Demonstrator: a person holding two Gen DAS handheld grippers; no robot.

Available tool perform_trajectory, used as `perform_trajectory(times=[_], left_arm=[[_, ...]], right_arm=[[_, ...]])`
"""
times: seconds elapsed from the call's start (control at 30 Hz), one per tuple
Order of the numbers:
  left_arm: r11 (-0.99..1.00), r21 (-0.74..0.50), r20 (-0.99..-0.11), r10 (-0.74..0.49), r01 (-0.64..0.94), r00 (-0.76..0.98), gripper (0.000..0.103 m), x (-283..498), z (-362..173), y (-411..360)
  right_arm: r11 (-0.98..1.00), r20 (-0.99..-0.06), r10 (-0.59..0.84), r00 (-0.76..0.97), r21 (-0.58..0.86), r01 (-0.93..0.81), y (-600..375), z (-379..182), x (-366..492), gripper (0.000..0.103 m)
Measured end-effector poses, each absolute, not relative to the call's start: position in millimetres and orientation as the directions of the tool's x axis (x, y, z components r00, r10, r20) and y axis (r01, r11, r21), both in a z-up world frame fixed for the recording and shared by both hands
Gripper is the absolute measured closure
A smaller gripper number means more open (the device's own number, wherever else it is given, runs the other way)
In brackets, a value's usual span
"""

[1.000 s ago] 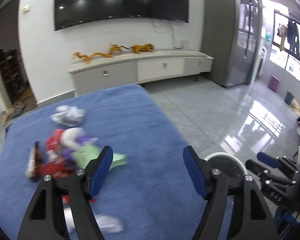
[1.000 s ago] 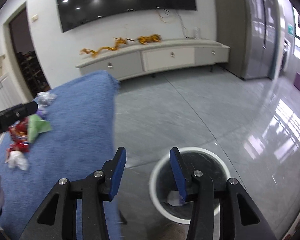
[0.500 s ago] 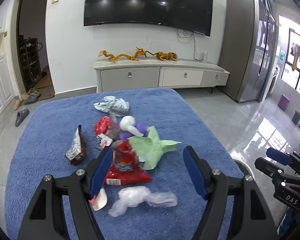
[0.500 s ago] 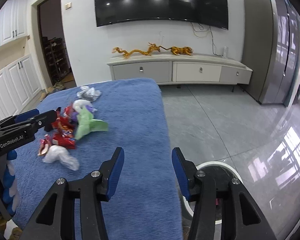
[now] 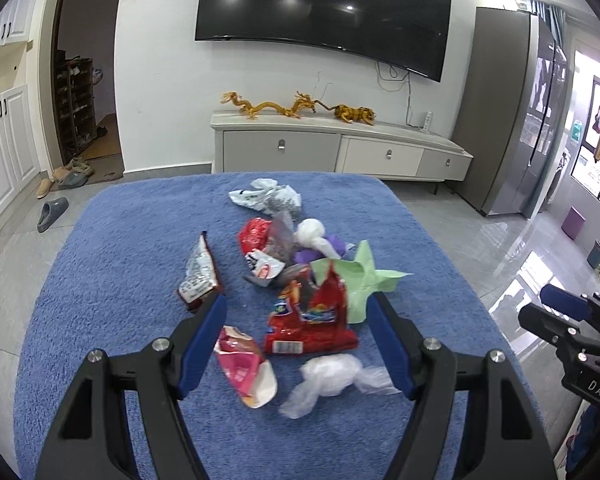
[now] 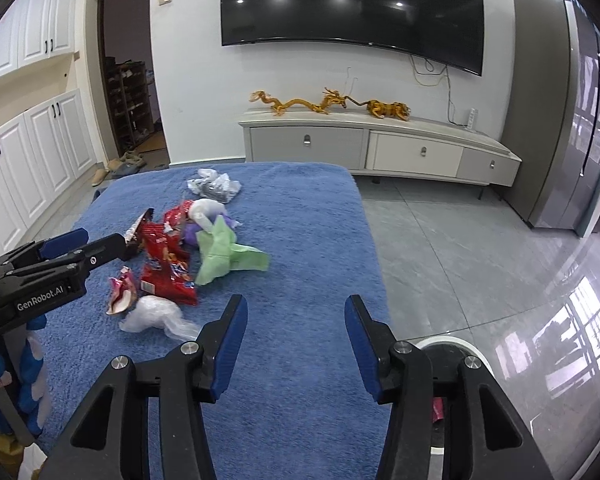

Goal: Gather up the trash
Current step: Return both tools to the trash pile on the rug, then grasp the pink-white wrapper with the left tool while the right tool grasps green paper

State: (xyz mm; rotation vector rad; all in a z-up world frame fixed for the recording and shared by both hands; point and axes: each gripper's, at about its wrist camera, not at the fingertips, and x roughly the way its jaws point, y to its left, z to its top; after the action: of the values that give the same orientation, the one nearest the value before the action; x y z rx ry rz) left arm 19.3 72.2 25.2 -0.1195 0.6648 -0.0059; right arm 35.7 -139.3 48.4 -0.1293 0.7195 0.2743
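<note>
A heap of trash lies on a blue towel-covered table [image 5: 120, 264]: a red snack bag [image 5: 312, 316], a pink torn wrapper [image 5: 244, 368], a clear plastic wad [image 5: 332, 374], a green paper [image 5: 360, 280], a brown wrapper [image 5: 198, 272] and a white-grey bag [image 5: 266, 198]. My left gripper [image 5: 296, 336] is open and empty, over the near pieces. My right gripper [image 6: 296, 344] is open and empty, above the table's right part. The red bag [image 6: 164, 268] and the clear wad [image 6: 156, 314] lie to its left. A white-rimmed bin [image 6: 456, 346] stands on the floor behind the right finger.
A low white cabinet [image 5: 340, 152] with golden dragon figures stands under a wall TV. A grey fridge [image 5: 504, 120] is at the right. Slippers [image 5: 52, 214] lie on the tiled floor by a doorway at the left. The table's right edge drops to glossy floor.
Both grippers swung left, from the floor and bin toward the table. The trash heap now sits centred under the left gripper. Both stay open and empty.
</note>
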Motion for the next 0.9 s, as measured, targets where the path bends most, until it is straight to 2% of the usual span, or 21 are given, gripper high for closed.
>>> perform_trajectory(times=[0.57, 0.9], left_arm=[[0.98, -0.123, -0.653, 0.041, -0.159, 0.756, 0.032, 33.8, 4.6, 132.1], [0.971, -0.172, -0.71, -0.006, -0.165, 0.704, 0.032, 39.1, -25.4, 158.0]], right_arm=[[0.93, -0.674, 0.278, 0.685, 0.01, -0.367, -114.8, 38.0, 62.4, 0.055], [0.898, -0.713, 0.341, 0.613, 0.054, -0.436, -93.2, 7.8, 96.5, 0.055]])
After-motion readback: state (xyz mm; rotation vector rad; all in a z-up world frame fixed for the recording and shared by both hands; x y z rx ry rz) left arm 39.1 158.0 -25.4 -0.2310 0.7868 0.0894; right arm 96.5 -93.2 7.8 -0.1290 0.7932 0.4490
